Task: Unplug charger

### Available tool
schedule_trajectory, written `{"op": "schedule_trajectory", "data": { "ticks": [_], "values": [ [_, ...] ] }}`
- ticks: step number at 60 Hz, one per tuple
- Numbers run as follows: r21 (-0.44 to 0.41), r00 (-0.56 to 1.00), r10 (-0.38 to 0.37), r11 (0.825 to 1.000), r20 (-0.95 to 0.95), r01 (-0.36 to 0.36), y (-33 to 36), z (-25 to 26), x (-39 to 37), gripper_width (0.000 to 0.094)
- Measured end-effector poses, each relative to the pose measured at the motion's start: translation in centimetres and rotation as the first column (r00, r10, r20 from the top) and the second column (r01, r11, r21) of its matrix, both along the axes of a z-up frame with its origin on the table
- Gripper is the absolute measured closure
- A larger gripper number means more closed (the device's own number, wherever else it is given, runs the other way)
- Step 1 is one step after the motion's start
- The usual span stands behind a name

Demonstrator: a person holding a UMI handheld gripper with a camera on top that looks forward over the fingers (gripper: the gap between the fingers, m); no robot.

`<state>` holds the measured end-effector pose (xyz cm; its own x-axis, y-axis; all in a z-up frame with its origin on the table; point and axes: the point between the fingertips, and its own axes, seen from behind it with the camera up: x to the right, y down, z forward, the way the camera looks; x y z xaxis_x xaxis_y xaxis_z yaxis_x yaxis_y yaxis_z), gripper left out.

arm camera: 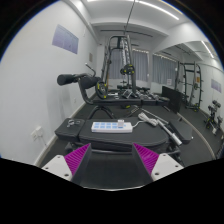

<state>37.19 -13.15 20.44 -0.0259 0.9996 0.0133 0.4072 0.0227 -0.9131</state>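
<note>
Hovering gripper, power strip just ahead

Spreading wide, the gripper [113,160] holds nothing, its purple pads [78,158] well apart. On the far left wall hangs a purple poster [65,39]. Just beyond the fingers, a white power strip [112,126] lies on a dark bench [75,130]; I cannot tell which plug is the charger. Farther off stands a cable machine [122,62], with a rack [190,82] at right.

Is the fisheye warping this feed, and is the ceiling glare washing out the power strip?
Gripper view: strong fisheye, so the walls and ceiling lights bow in curves; the lights glare brightly, yet the power strip just beyond the open tool stays evenly lit, though too small to read its sockets.
</note>
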Motion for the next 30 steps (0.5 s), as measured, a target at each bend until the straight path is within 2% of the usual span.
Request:
{"op": "schedule_trajectory", "data": {
  "ticks": [11, 30],
  "values": [
    [0.011, 0.999, -0.038, 0.999, -0.019, 0.038, 4.8, -2.2, -4.4, 0.0077],
    [-0.043, 0.997, -0.022, 0.999, -0.08, 0.018, 6.5, -9.1, -18.1, 0.0068]
  ]
}}
